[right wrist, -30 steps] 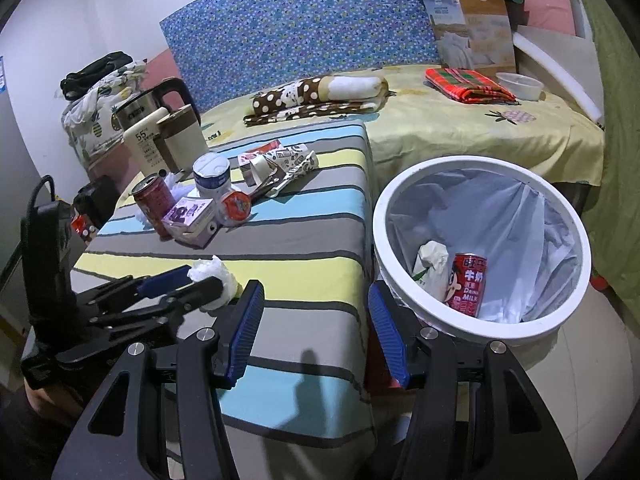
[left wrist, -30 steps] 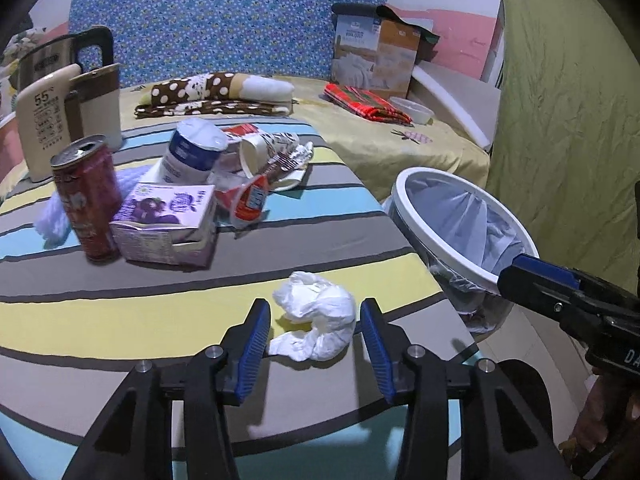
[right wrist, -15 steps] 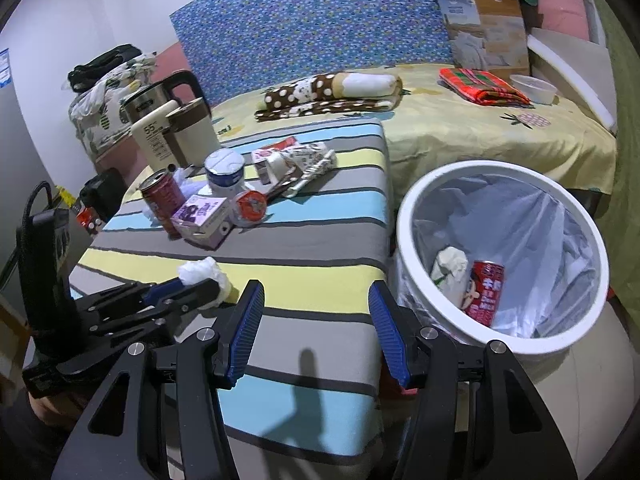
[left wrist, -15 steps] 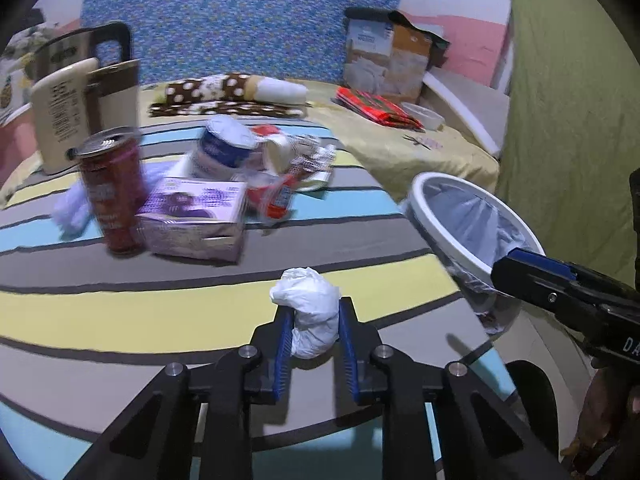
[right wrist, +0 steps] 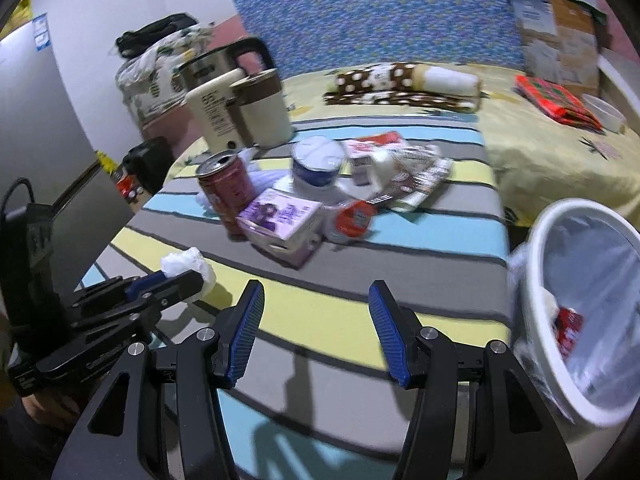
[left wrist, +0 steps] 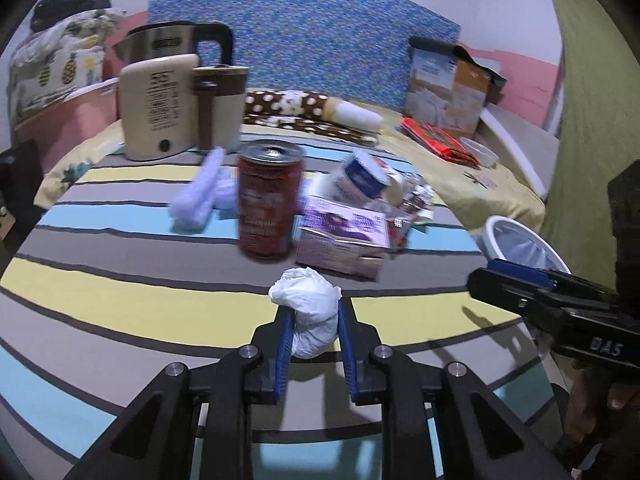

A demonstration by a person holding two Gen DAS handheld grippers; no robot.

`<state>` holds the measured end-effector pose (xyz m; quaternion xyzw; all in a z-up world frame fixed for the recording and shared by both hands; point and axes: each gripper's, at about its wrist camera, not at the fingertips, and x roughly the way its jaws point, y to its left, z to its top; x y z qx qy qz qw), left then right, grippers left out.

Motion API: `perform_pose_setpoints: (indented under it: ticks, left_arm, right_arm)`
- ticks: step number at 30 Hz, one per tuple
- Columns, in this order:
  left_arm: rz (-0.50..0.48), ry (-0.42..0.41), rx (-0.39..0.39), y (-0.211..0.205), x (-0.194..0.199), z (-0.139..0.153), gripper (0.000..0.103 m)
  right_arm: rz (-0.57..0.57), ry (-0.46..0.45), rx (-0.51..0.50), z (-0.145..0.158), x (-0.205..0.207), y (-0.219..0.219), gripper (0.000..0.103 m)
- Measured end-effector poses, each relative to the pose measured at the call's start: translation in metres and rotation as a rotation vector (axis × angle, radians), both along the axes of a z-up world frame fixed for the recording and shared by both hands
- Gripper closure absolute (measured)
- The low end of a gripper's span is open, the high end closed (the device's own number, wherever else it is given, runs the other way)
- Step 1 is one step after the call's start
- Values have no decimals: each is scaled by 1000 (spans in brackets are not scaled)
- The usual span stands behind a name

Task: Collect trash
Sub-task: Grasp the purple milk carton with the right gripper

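My left gripper [left wrist: 314,312] is shut on a crumpled white tissue [left wrist: 308,312] and holds it just above the striped table [left wrist: 120,304]. It also shows in the right wrist view [right wrist: 180,280], with the tissue [right wrist: 186,262] at its tips. My right gripper [right wrist: 316,300] is open and empty over the table's front edge, and shows at the right of the left wrist view [left wrist: 504,280]. A white trash bin [right wrist: 576,384] with a clear liner stands beside the table on the right and holds a red can [right wrist: 570,330] and a tissue.
More trash sits mid-table: a red can [left wrist: 268,200], a purple carton [left wrist: 344,240], a blue-lidded cup [left wrist: 360,178], wrappers [right wrist: 416,176] and a small red-lidded cup [right wrist: 354,218]. A cream kettle [left wrist: 180,92] stands at the back left. A bed lies behind.
My left gripper closed on the tissue and lifted it, swinging left. My right gripper turned left toward the table, so the bin slid to the right edge.
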<state>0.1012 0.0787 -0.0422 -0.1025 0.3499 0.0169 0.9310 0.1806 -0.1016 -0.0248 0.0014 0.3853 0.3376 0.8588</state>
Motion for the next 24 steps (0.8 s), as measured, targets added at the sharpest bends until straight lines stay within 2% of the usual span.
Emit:
perform_pose_setpoints:
  ticks: [12, 16, 20, 24]
  left_arm:
    - [65, -2, -11, 41, -5, -3, 81]
    - [81, -3, -16, 50, -5, -4, 81]
    - [89, -12, -25, 55, -8, -4, 81]
    - [88, -15, -30, 56, -9, -3, 81]
  right_arm:
    - [57, 55, -39, -22, 26, 47, 47]
    - [142, 60, -21, -20, 12, 56, 47]
    - [217, 25, -12, -15, -6, 60, 47]
    - [170, -86, -39, -2, -11, 49, 45]
